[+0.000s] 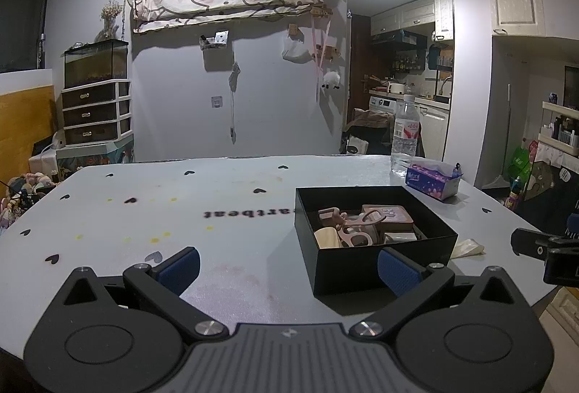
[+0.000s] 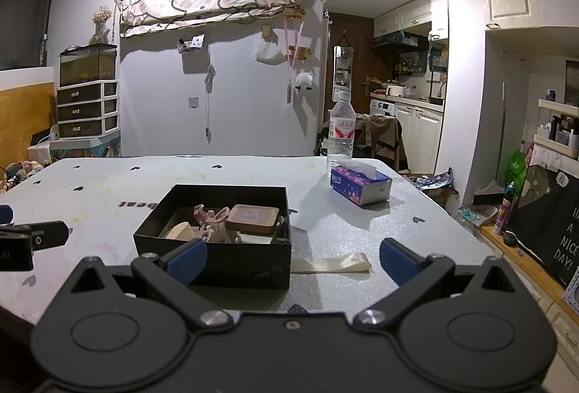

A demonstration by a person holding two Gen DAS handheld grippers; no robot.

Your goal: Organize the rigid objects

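A black open box (image 1: 369, 262) stands on the grey table (image 1: 217, 212); it also shows in the right wrist view (image 2: 224, 257). Inside lie pink hair claws (image 1: 356, 224), a brown flat case (image 2: 253, 218) and a beige wooden piece (image 2: 181, 232). A cream strip (image 2: 331, 263) lies on the table just right of the box. My left gripper (image 1: 289, 266) is open and empty, in front of the box's near-left side. My right gripper (image 2: 293, 259) is open and empty, in front of the box's near-right corner and the strip.
A purple tissue box (image 2: 360, 185) and a clear water bottle (image 2: 341, 132) stand at the table's far right. The table's right edge (image 2: 470, 230) drops to a cluttered floor. The other gripper shows at the left edge of the right wrist view (image 2: 29, 243).
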